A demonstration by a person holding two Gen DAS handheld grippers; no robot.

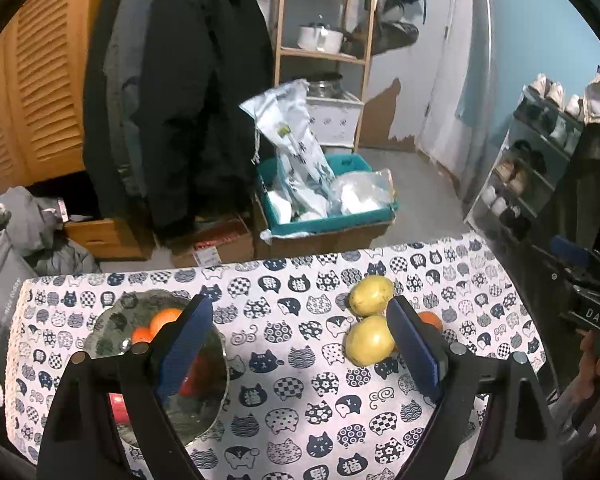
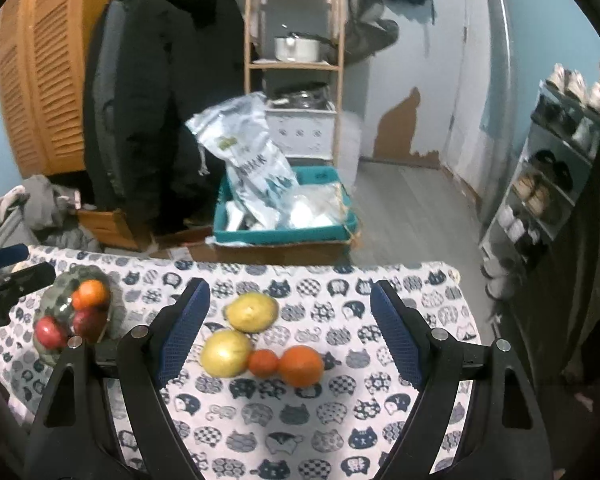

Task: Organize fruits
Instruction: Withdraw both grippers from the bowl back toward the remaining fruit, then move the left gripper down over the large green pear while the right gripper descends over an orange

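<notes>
A glass bowl (image 1: 198,412) on the left of the table holds oranges (image 1: 165,318) and red apples (image 1: 120,408). My left gripper (image 1: 300,316) is open and empty above the cloth, its left finger over the bowl. Two yellow fruits (image 1: 371,295) (image 1: 369,341) lie just inside its right finger, and an orange (image 1: 431,320) peeks out behind that finger. My right gripper (image 2: 289,304) is open and empty. Below it lie two yellow fruits (image 2: 252,311) (image 2: 226,353), a small orange (image 2: 263,363) and a larger orange (image 2: 301,365). The bowl (image 2: 56,284) is far left there.
A cat-print cloth (image 2: 340,420) covers the small table; its far edge drops to the floor. Beyond stand a teal bin (image 2: 284,236) with bags on a cardboard box, hanging coats, a wooden shelf and a shoe rack (image 2: 540,200) at right. The other gripper (image 1: 592,312) shows at the right edge.
</notes>
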